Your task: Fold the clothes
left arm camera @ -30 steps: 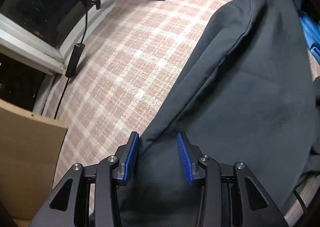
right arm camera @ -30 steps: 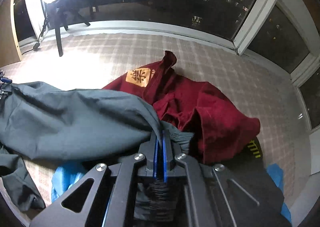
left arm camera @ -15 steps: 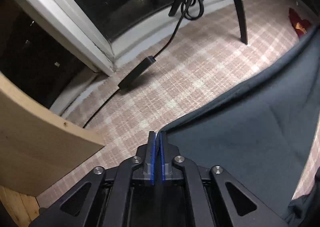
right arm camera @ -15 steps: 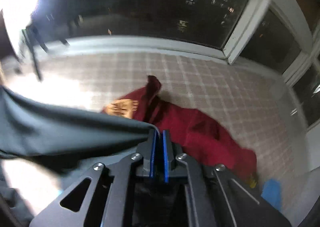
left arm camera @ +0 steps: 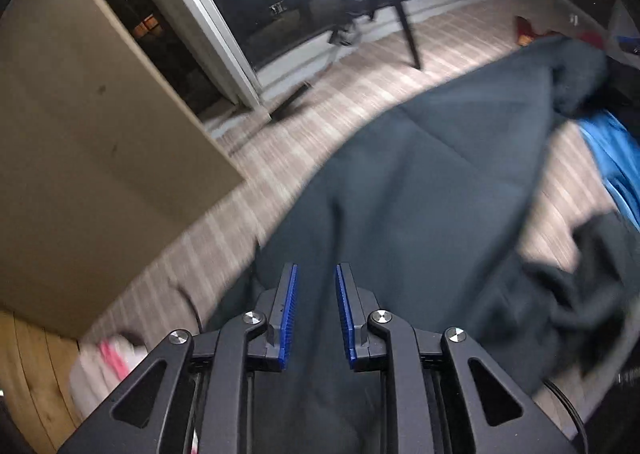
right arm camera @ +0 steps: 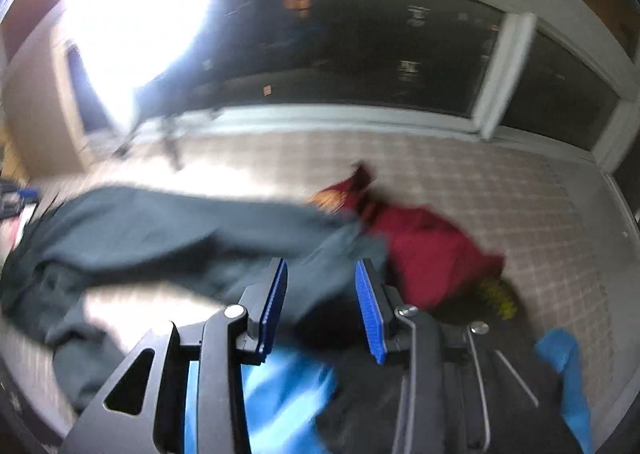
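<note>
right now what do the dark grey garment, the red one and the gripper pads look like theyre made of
Dark grey garment: soft matte knit, probably cotton jersey or fleece; it drapes in loose folds without shine. Red garment: similar matte cloth, possibly heavier; blur hides the weave. Left gripper pads: blue ribbed rubber or soft plastic, fine ridges showing, on black hard plastic fingers with metal screws.

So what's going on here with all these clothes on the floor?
A person is folding clothes with a handheld gripper in each hand. The dark grey garment lies spread over the checked floor covering. Both the left gripper and the right gripper are opening above it, with nothing pinched between the pads. A red garment and a blue one lie nearby, not yet folded. Both views are blurred.
</note>
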`<control>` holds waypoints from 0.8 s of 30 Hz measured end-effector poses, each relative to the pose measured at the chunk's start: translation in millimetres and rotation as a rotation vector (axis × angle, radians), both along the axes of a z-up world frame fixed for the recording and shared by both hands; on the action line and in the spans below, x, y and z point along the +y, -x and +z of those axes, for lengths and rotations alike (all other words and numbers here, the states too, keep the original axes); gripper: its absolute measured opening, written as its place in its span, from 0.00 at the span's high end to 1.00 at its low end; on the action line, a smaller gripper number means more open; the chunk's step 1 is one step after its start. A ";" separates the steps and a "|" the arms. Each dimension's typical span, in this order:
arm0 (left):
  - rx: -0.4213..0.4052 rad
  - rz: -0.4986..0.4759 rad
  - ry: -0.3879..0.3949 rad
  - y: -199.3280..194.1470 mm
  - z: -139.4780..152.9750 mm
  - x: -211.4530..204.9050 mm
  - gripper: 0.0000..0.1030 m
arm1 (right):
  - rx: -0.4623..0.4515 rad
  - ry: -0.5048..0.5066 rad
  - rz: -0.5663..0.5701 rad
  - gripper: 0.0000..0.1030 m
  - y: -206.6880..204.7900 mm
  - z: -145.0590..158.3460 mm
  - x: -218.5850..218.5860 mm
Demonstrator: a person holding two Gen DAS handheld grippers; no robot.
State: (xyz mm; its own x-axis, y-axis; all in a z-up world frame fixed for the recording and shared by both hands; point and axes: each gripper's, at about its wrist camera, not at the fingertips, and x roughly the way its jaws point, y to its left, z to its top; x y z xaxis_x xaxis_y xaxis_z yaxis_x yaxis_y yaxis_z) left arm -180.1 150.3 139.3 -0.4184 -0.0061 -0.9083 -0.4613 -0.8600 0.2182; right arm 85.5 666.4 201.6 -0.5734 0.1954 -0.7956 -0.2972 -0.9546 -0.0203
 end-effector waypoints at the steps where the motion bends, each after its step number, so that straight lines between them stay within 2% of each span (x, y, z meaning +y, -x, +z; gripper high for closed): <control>1: -0.005 -0.007 -0.004 -18.7 3.3 -2.2 0.80 | 0.005 0.001 0.014 0.66 -11.9 4.1 -11.3; 4: -0.002 0.004 -0.004 -64.3 15.5 -16.7 0.80 | 0.054 0.030 0.019 0.66 -51.0 25.4 -31.5; 7: -0.001 0.059 -0.019 -99.2 26.3 -38.2 0.82 | 0.146 0.177 -0.017 0.65 -88.1 50.9 -26.9; 9: -0.021 0.050 -0.070 -122.7 20.0 -36.5 0.78 | 0.177 0.277 0.009 0.43 -103.9 52.6 -32.7; 12: -0.091 -0.038 -0.102 -148.3 -13.3 -9.8 0.76 | 0.058 0.176 0.066 0.39 -94.5 12.0 -85.0; 15: -0.167 -0.132 -0.144 -167.5 -50.1 28.7 0.76 | -0.069 0.216 0.174 0.39 -68.5 -52.2 -135.5; 17: -0.178 -0.180 -0.188 -172.6 -63.4 55.3 0.76 | -0.173 0.253 0.238 0.39 -49.7 -99.8 -169.0; 19: -0.162 -0.225 -0.211 -171.5 -69.5 80.7 0.76 | -0.221 0.268 0.265 0.39 -39.0 -131.2 -197.6; 22: -0.140 -0.272 -0.227 -165.3 -75.9 111.5 0.75 | -0.232 0.287 0.218 0.39 -35.0 -148.9 -226.1; 24: -0.143 -0.297 -0.185 -165.0 -81.9 118.2 0.75 | -0.216 0.363 0.181 0.39 -40.0 -149.2 -238.8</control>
